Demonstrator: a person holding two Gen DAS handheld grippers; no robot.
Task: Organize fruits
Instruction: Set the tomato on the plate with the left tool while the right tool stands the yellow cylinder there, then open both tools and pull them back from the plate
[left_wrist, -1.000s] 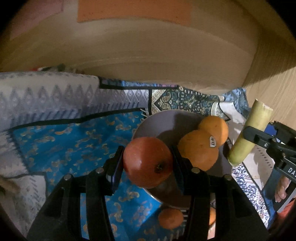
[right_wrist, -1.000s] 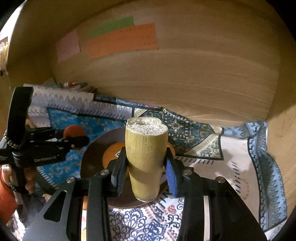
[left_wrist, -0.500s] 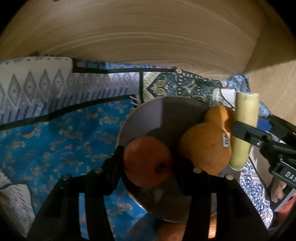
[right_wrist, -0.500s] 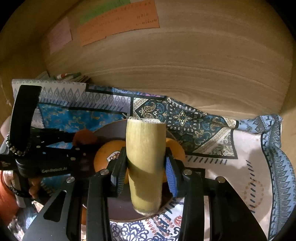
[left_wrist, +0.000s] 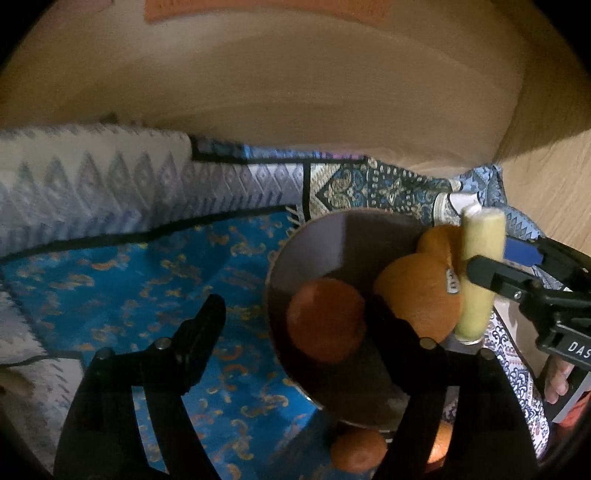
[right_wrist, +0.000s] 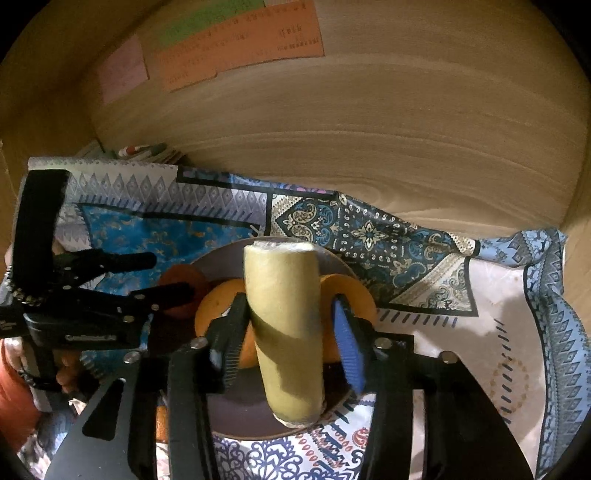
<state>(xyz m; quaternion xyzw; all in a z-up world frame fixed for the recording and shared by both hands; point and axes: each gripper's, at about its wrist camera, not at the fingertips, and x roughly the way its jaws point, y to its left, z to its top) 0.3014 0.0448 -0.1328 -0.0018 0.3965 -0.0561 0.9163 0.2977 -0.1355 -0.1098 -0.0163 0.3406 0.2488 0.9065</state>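
Note:
A dark round plate (left_wrist: 332, 236) lies on the patterned cloth. On it sit a red-orange fruit (left_wrist: 325, 319) and two oranges (left_wrist: 417, 295). My left gripper (left_wrist: 295, 314) is open, its jaws spread wide either side of the red-orange fruit, which rests on the plate. My right gripper (right_wrist: 284, 321) stands around a pale yellow cut stalk (right_wrist: 284, 325) over the plate's near edge (right_wrist: 236, 421); the jaws look slightly parted from it. The stalk also shows in the left wrist view (left_wrist: 480, 269), beside the oranges (right_wrist: 218, 306).
Two more orange fruits (left_wrist: 356, 450) lie on the cloth below the plate. A wooden wall (right_wrist: 369, 129) with paper notes (right_wrist: 236, 48) rises close behind. The blue patterned cloth (left_wrist: 129, 277) spreads left of the plate.
My left gripper has opened and let the red-orange fruit onto the plate. My right gripper's jaws have widened around the stalk, which has lowered over the plate.

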